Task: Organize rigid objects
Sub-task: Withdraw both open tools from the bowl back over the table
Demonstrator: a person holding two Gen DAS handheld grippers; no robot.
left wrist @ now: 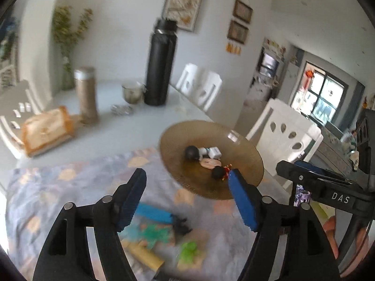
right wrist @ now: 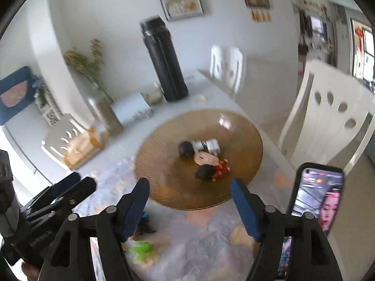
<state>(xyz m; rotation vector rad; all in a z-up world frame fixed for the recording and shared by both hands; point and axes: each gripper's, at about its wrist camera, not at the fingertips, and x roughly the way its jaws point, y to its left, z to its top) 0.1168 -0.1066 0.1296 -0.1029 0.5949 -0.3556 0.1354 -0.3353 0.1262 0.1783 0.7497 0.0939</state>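
Note:
An amber glass plate (left wrist: 178, 140) (right wrist: 159, 164) sits on a patterned cloth (left wrist: 70, 187). It holds a white figure with a black head (left wrist: 206, 152) (right wrist: 204, 146), a beige piece (left wrist: 209, 163) (right wrist: 205, 158) and a red figure with a black head (left wrist: 221, 172) (right wrist: 211, 172). On the cloth, below my left gripper (left wrist: 187, 175), lie a blue piece (left wrist: 154, 213), a teal toy (left wrist: 154, 231), a black toy (left wrist: 181, 227), a green toy (left wrist: 189, 250) (right wrist: 140, 249) and a yellow tube (left wrist: 145, 255). Both the left gripper and my right gripper (right wrist: 189, 181) hang open and empty, near the plate's front rim.
A tall black flask (left wrist: 160, 63), a beige canister (left wrist: 86, 93), a metal cup (left wrist: 132, 92) and a bag of bread (left wrist: 46, 128) stand further back on the white table. White chairs (left wrist: 286, 135) line the right side. A lit phone (right wrist: 316, 199) is mounted beside the right gripper.

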